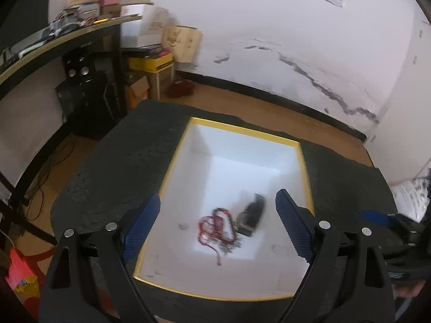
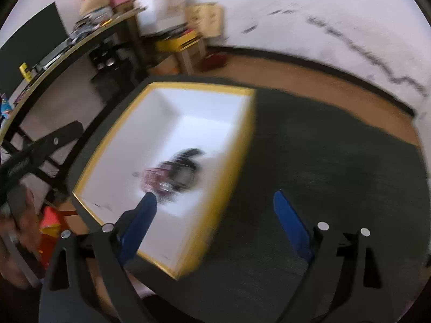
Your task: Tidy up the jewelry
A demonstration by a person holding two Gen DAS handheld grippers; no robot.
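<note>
A white box with a yellow rim stands on a dark mat. Inside it lie a red beaded necklace and a dark watch-like piece, side by side. My left gripper is open and empty, held above the box with the jewelry between its fingers. My right gripper is open and empty above the box's right rim. In the blurred right wrist view the red necklace and the dark piece lie on the box floor.
The dark mat covers a wooden table near a cracked white wall. A cluttered desk, speakers and yellow boxes stand at the back left. The left gripper's arm shows at the left of the right wrist view.
</note>
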